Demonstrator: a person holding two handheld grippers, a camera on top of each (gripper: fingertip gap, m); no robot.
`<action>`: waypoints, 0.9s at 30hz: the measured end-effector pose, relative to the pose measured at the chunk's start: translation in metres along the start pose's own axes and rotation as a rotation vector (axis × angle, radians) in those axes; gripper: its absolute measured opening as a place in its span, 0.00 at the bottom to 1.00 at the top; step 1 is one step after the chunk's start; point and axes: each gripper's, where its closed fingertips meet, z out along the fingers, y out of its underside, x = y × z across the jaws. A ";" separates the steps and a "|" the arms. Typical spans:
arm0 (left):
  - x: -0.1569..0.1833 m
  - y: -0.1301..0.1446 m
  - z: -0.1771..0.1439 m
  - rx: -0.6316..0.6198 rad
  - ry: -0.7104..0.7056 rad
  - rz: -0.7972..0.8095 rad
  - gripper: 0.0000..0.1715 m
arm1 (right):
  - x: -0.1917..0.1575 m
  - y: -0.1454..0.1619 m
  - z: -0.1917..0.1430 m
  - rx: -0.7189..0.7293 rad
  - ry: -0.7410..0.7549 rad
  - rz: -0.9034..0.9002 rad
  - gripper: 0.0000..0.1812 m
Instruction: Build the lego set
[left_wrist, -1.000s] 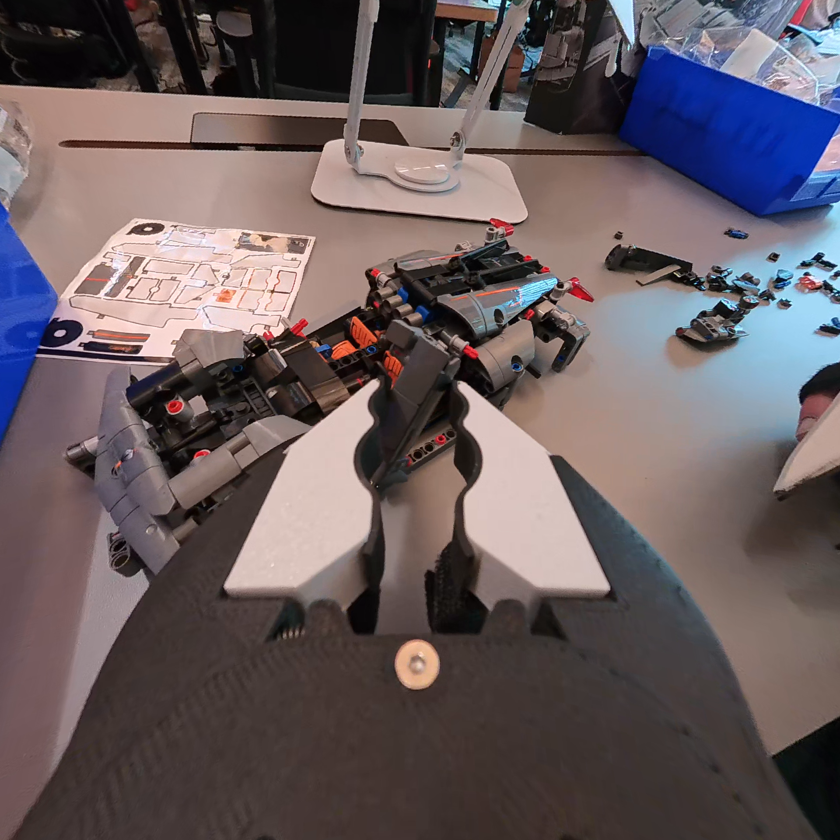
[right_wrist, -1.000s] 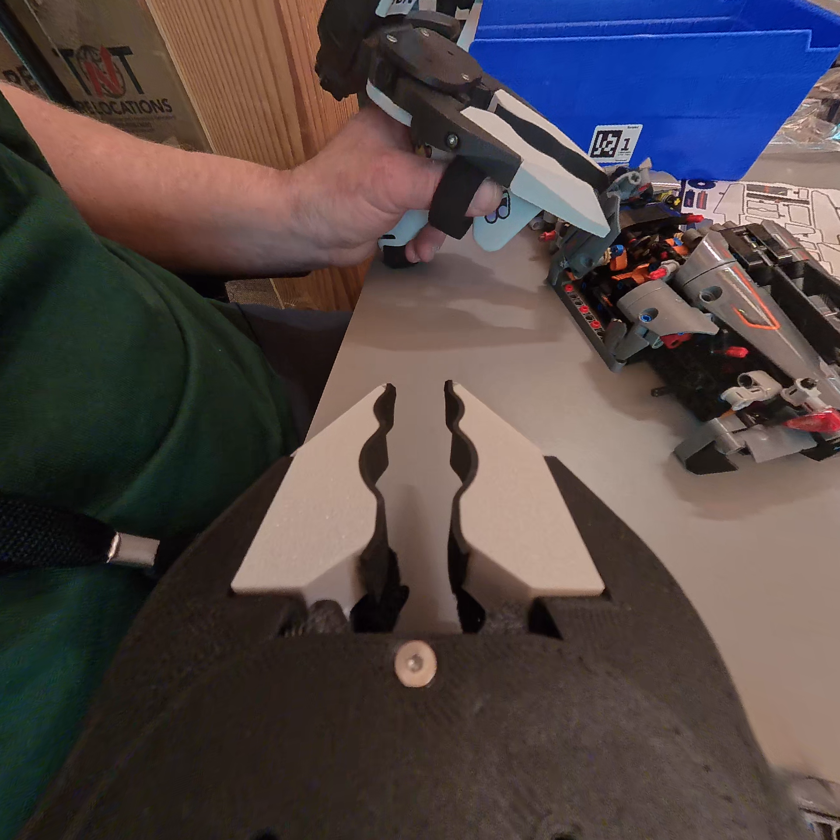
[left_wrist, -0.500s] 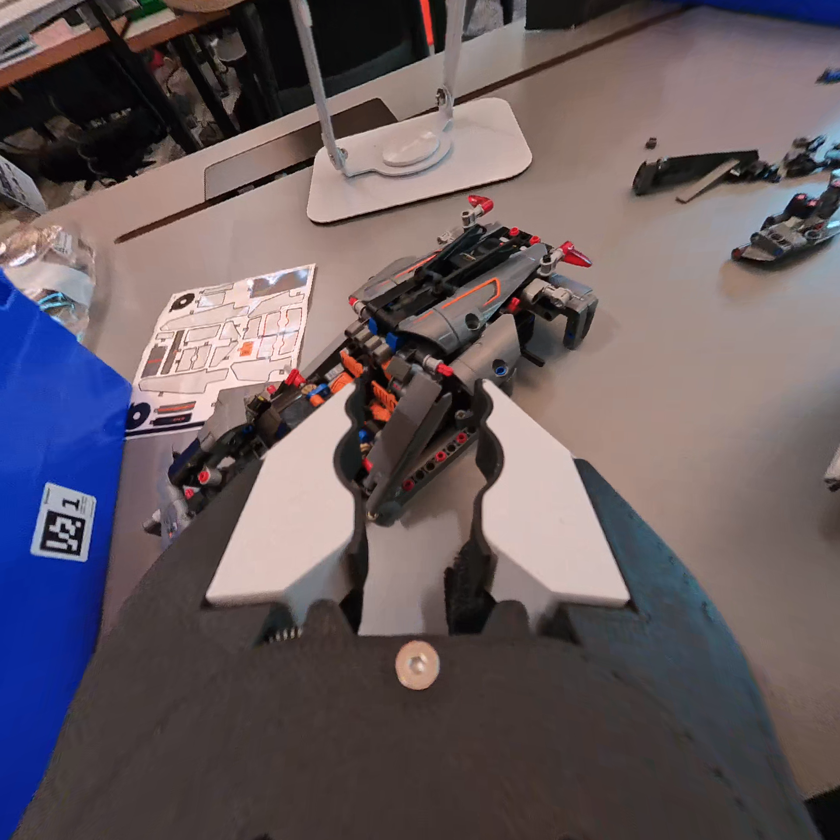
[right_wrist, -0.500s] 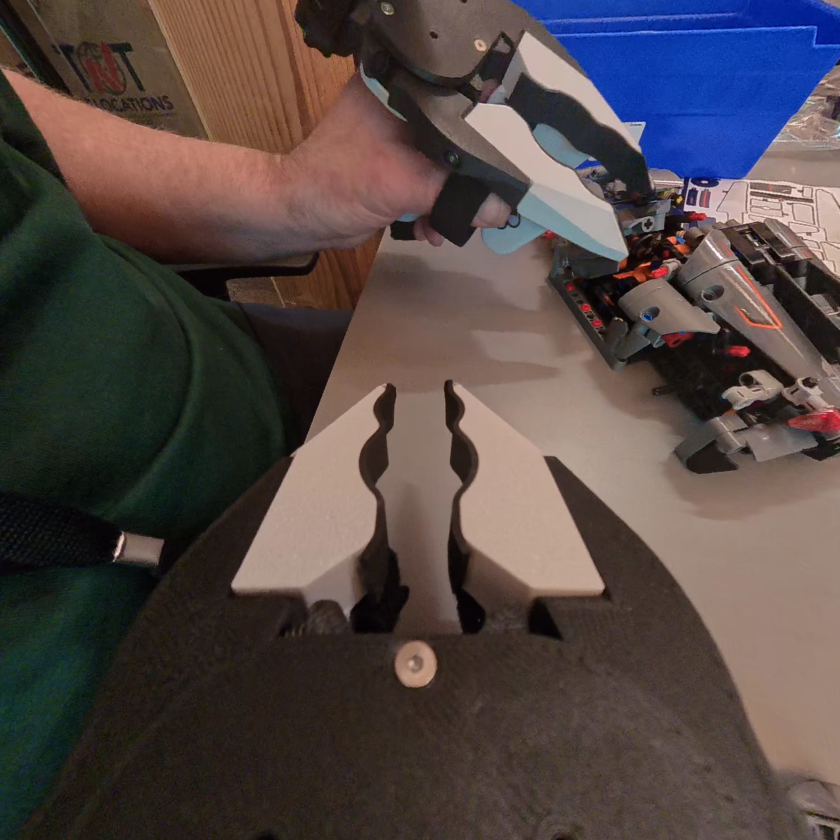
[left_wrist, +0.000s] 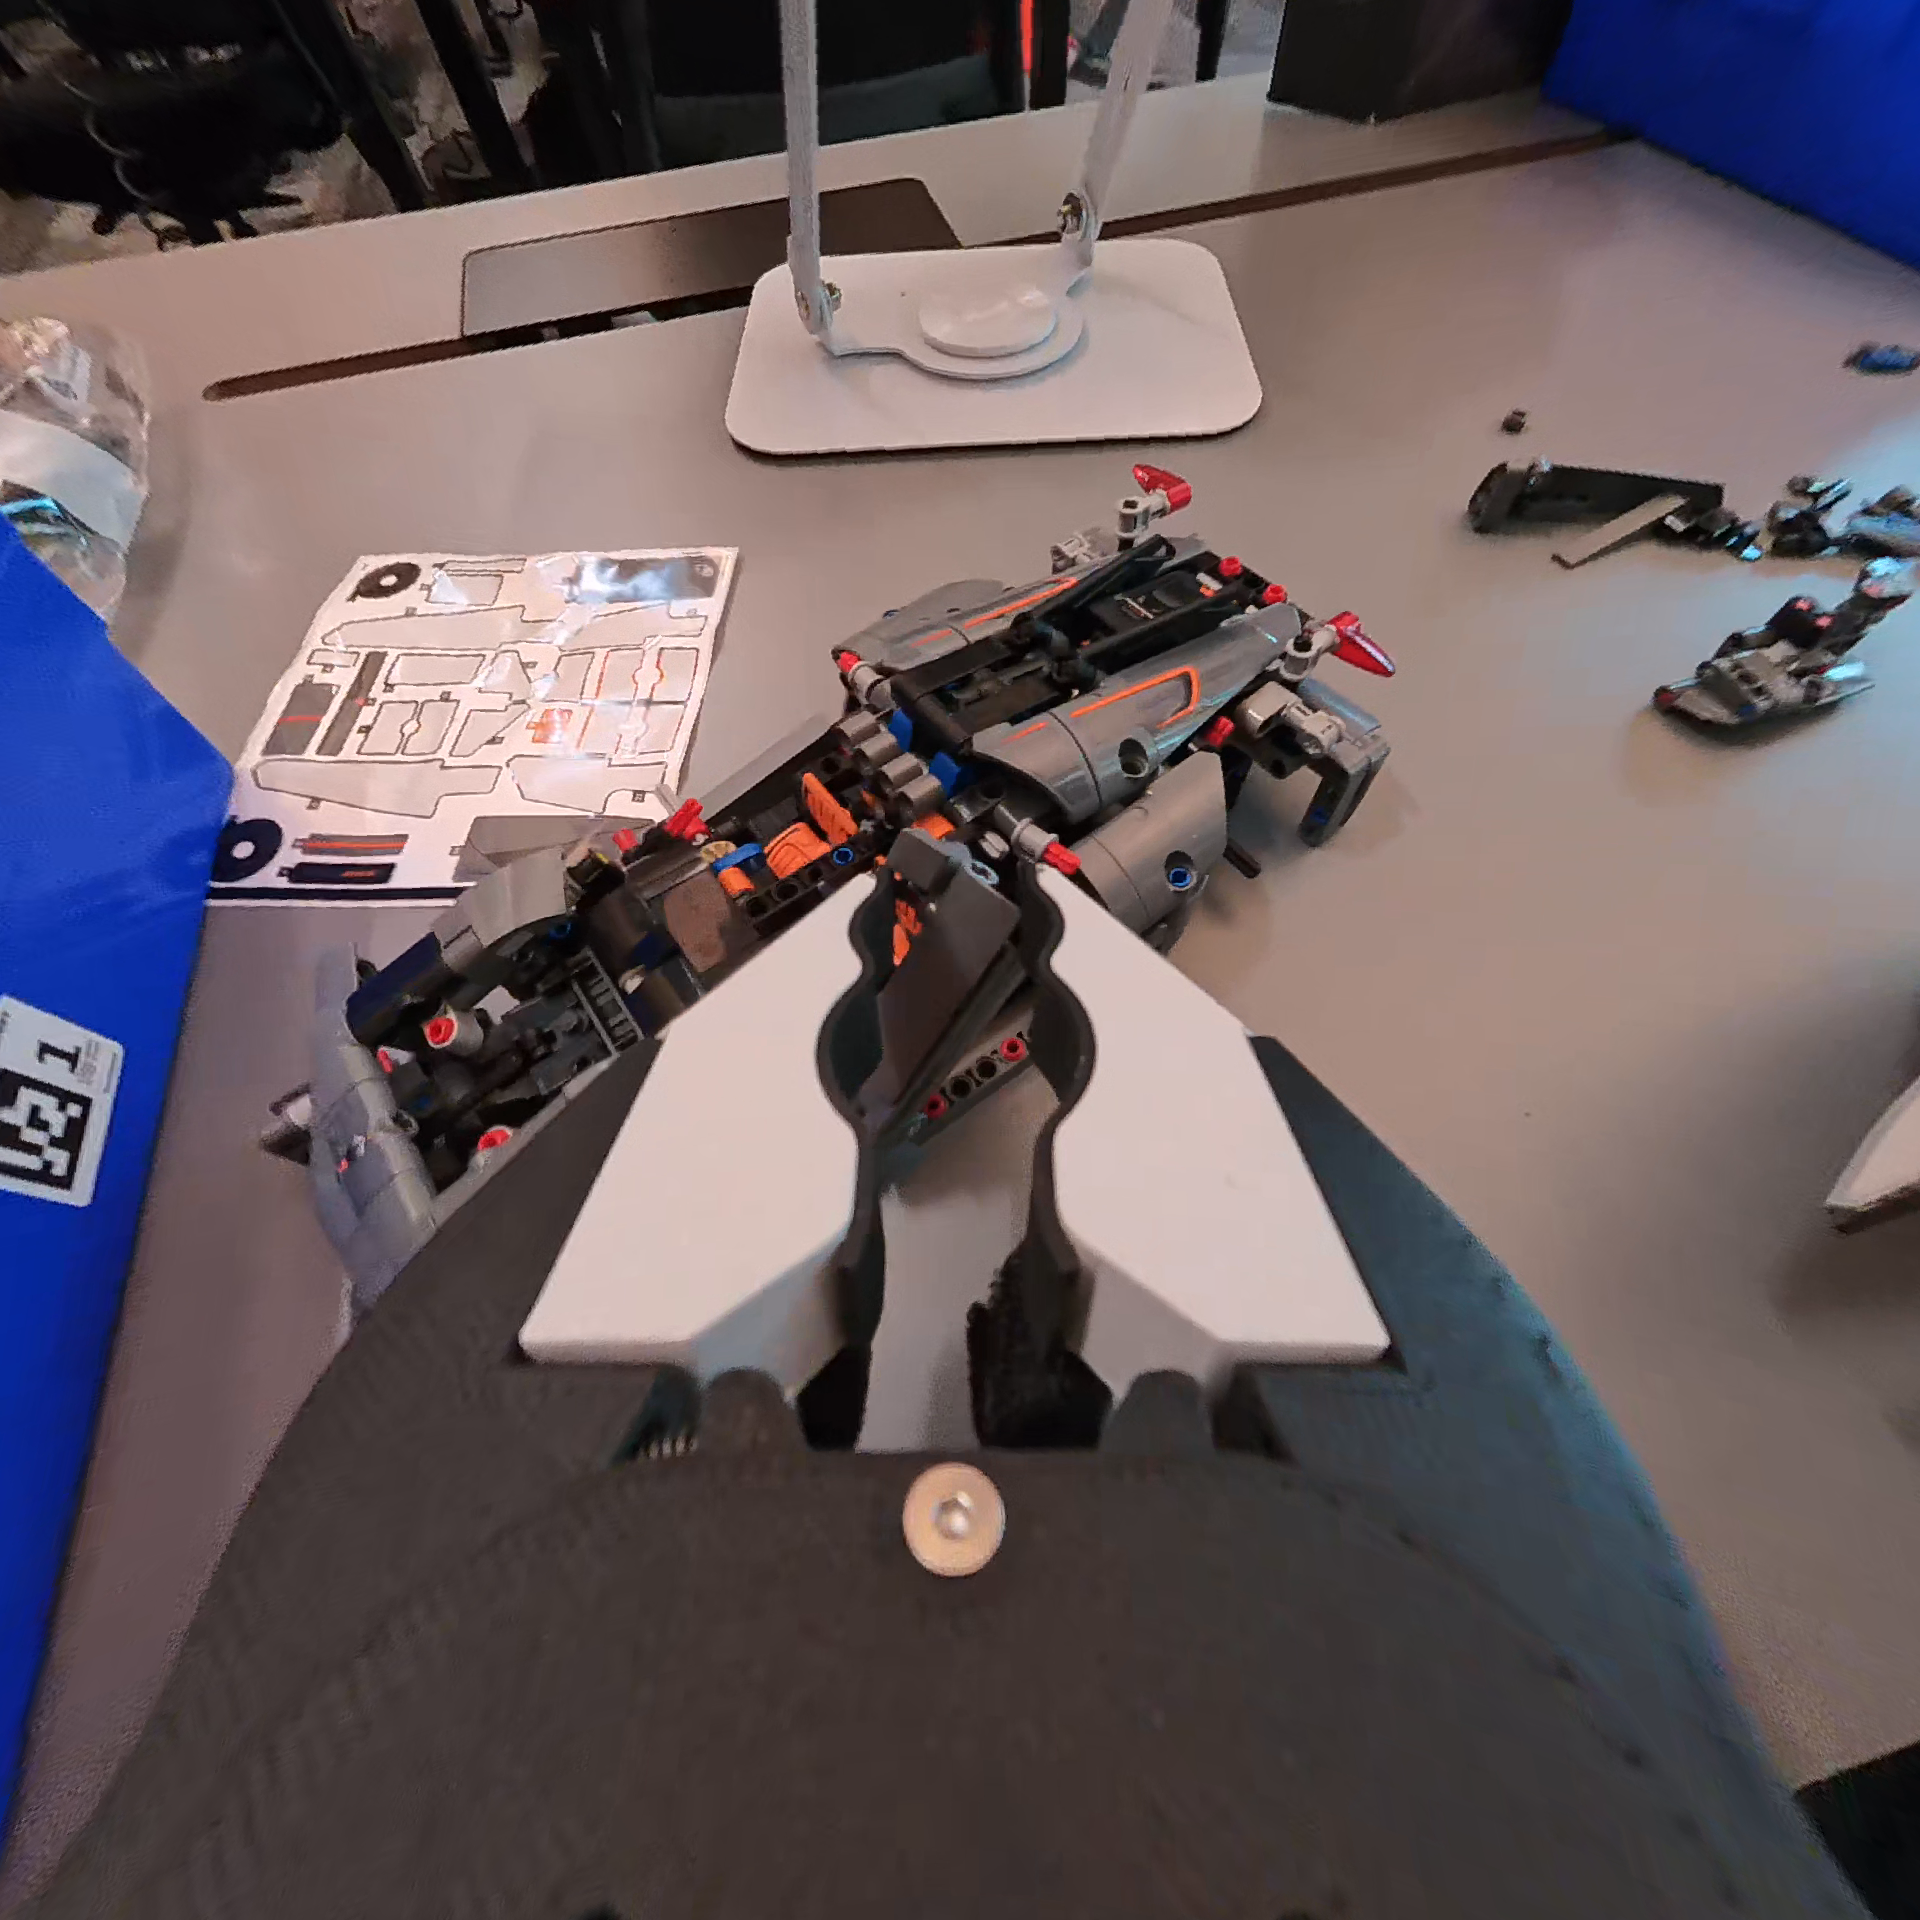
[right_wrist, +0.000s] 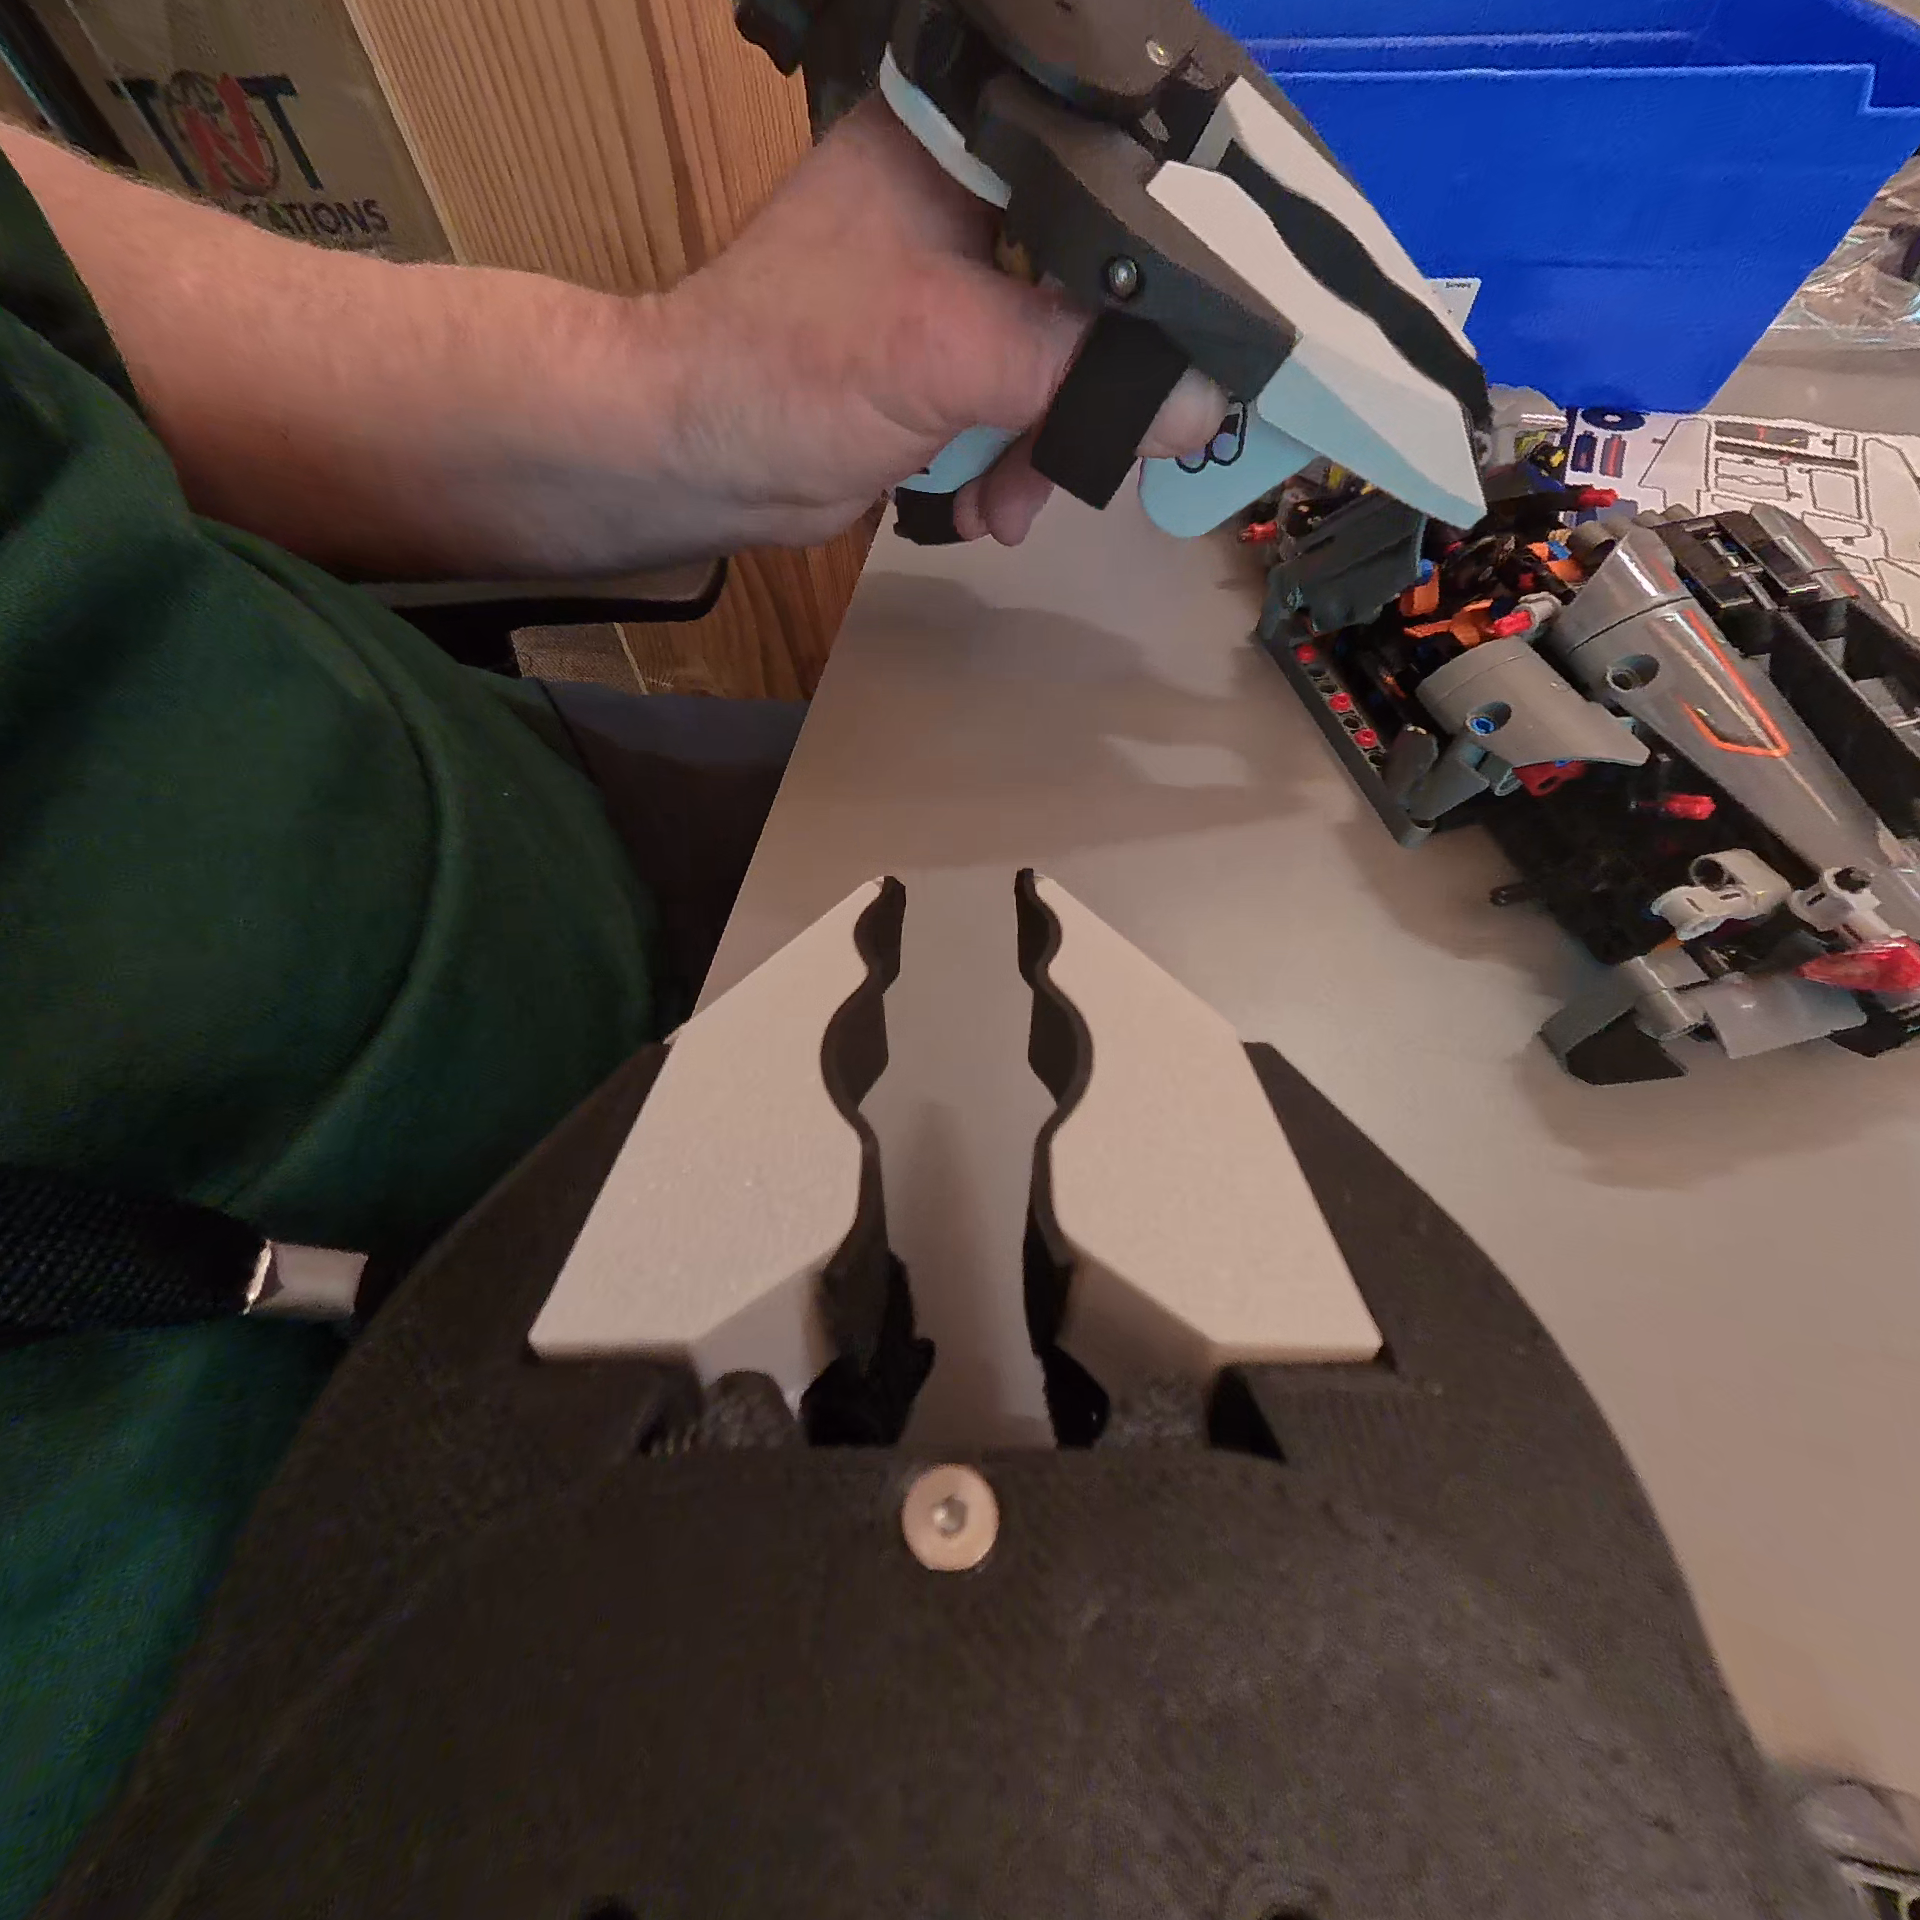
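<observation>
The left gripper clasps the lego car's dark side panel; likely pops off, so grip the chassis. The right gripper gapes empty nearby.

Lego model: partly built vehicle, grey panels with orange striping, black frame, red and blue pins, orange parts inside. Lies flat on the grey table, long axis running diagonally in the left wrist view. Red pointed pieces at the far end. Dark grey door panel on the near side stands tilted upward. Loose parts: small dark sub-assemblies and scattered pieces, well apart to the right of the model.
</observation>
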 end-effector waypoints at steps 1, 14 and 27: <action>-0.001 0.000 -0.001 0.010 0.013 -0.027 0.13 | 0.000 0.000 0.000 0.001 0.000 0.001 0.11; -0.013 0.005 -0.009 0.071 0.108 -0.209 0.12 | 0.001 0.000 0.000 0.002 -0.003 0.008 0.11; -0.010 0.007 -0.009 0.064 0.125 -0.212 0.13 | 0.001 0.000 -0.001 0.004 -0.002 0.004 0.11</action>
